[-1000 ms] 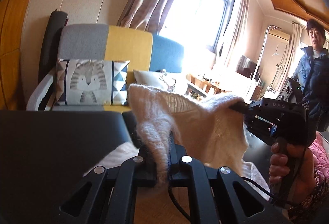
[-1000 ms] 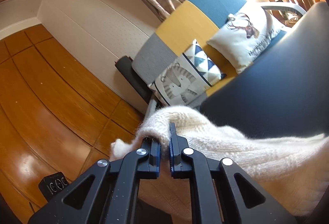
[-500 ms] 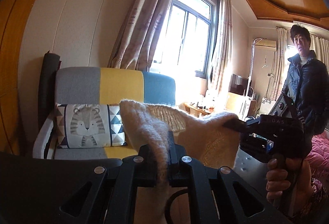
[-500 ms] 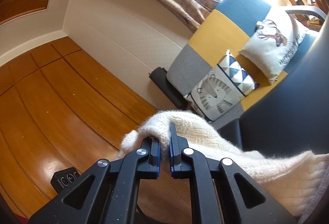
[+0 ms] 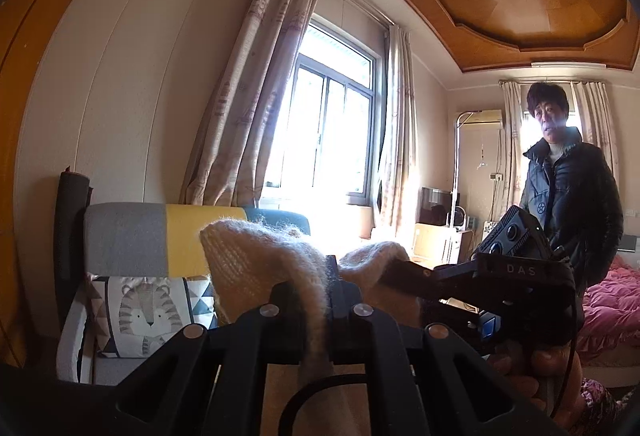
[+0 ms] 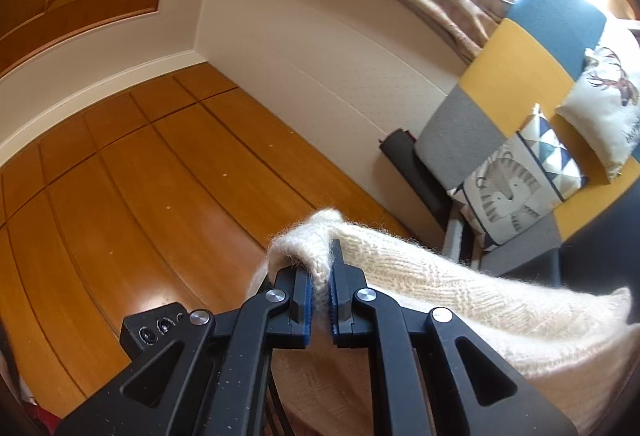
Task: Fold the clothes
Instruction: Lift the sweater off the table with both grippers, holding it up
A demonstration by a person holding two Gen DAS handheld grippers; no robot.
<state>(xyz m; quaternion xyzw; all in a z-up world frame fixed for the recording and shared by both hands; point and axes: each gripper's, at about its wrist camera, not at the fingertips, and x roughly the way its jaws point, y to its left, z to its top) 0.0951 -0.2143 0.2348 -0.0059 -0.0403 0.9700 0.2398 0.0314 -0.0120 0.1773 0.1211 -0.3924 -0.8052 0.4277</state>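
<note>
the left gripper (image 5: 325, 288) is clamped on one edge of the cream knitted sweater (image 6: 460, 288) and the right gripper (image 6: 319, 294) is pinched on another, so the garment hangs in the air between them, in front of the patchwork sofa (image 6: 516, 84). to do the lift well, both grips should hold firm and level, with the top edge pulled taut so the body hangs flat before it is laid down.

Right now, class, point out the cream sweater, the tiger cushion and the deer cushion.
cream sweater (image 6: 460, 276): right wrist view, knit span beside the tool.
tiger cushion (image 6: 508, 196): right wrist view, tiger print.
deer cushion (image 6: 600, 108): right wrist view, white face.
</note>
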